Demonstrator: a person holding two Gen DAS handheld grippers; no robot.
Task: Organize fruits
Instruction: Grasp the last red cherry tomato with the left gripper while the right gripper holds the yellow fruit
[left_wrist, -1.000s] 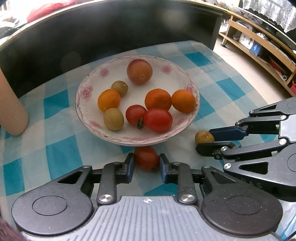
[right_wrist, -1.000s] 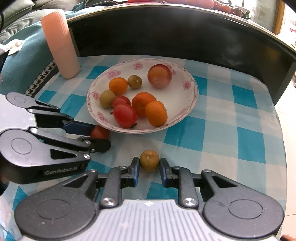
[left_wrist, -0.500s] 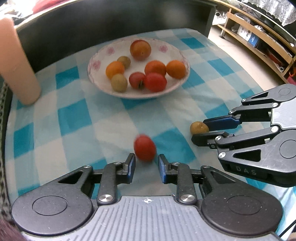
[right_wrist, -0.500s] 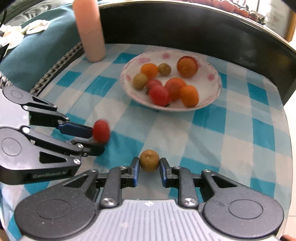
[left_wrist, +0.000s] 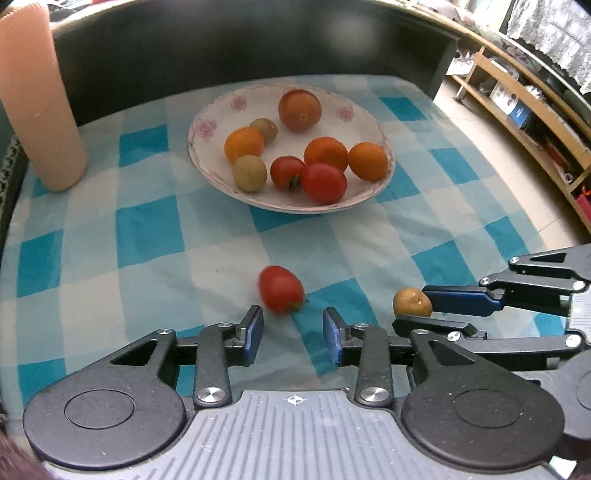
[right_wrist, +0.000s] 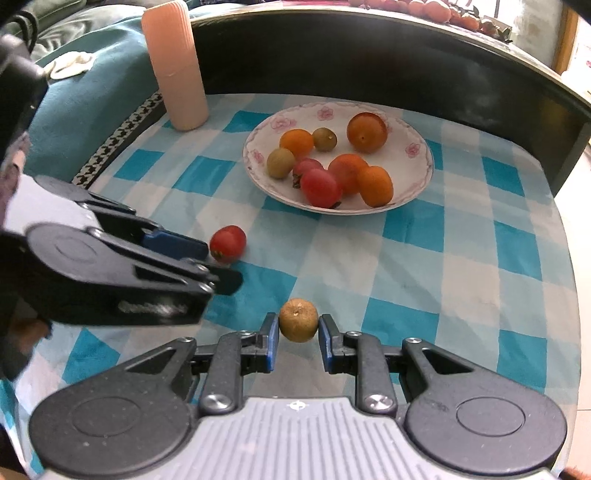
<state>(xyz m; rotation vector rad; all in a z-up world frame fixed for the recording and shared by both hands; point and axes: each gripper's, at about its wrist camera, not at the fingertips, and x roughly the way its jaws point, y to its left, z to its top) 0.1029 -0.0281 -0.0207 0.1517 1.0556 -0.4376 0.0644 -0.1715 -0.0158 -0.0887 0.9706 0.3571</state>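
Your left gripper (left_wrist: 293, 334) has its jaws spread with nothing between them; the red tomato (left_wrist: 280, 290) lies loose on the checked cloth (left_wrist: 147, 236) just ahead of the tips. It is round and could roll toward the near edge if you nudge it. Your right gripper (right_wrist: 295, 343) brackets the brown fruit (right_wrist: 298, 320), pads touching or nearly so; a light pinch could let it slip out. The plate (left_wrist: 207, 122) of fruit sits toward the table's far edge, well apart. A pink cylinder (left_wrist: 37, 96) stands at the far left corner, a dark panel behind, wooden shelves (left_wrist: 517, 99) to the right.
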